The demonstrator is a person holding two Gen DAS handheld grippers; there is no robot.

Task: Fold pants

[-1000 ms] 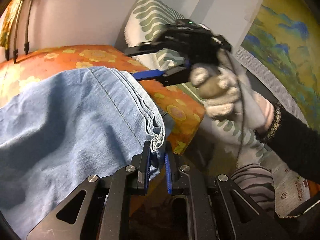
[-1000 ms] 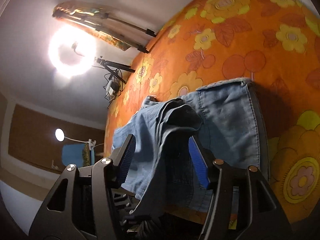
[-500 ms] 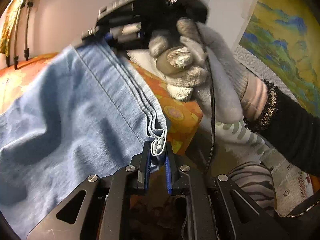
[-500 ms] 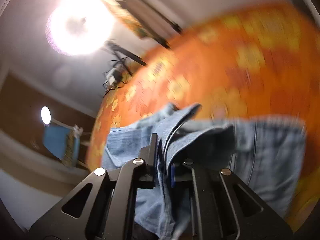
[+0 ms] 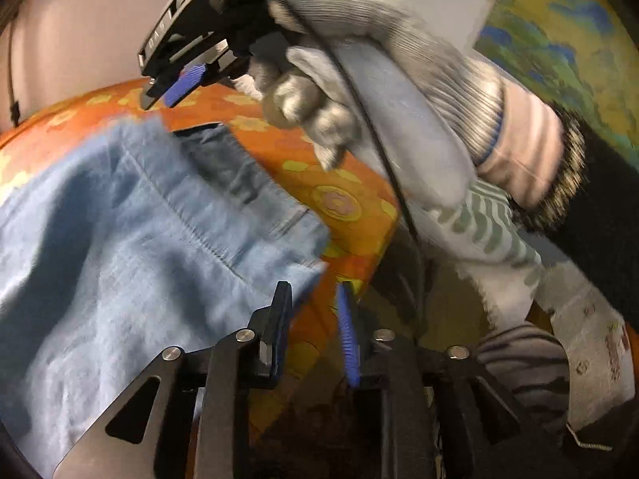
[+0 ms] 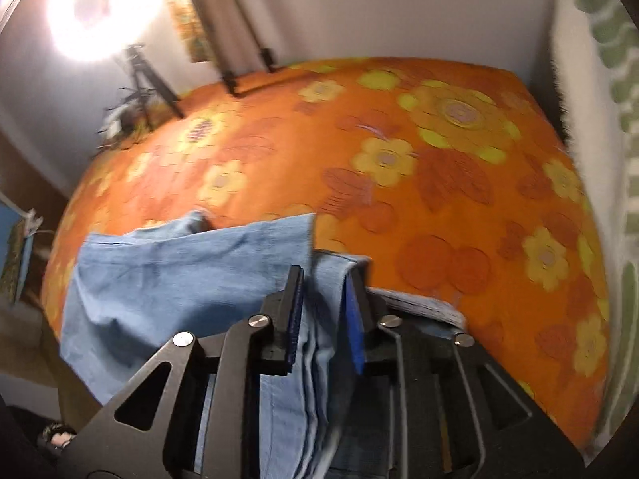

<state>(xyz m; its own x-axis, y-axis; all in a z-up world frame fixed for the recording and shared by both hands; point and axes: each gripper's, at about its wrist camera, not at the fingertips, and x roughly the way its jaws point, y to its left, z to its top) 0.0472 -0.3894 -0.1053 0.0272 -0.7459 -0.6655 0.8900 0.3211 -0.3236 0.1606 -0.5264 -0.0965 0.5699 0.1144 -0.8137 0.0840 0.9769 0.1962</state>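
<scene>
Light blue denim pants [image 5: 131, 247] lie folded over on an orange flowered bedspread [image 5: 327, 183]. My left gripper [image 5: 313, 299] is open at the pants' near right edge, with the cloth lying just left of its gap. In the left wrist view my right gripper [image 5: 167, 88], held in a grey gloved hand [image 5: 359, 92], hovers open above the far corner of the pants. In the right wrist view my right gripper [image 6: 323, 279] is open, with the pants [image 6: 179, 275] spread under and between its fingers.
The bedspread [image 6: 439, 183] stretches far and right of the pants. A green and white patterned pillow [image 6: 599, 119] stands along the right. A ring light [image 6: 104, 4] on a tripod [image 6: 147, 84] stands beyond the bed's far left.
Both grippers have opened and let go of the pants' edges. The pants have dropped flat onto the bed. My right gripper has lifted away above the far corner.
</scene>
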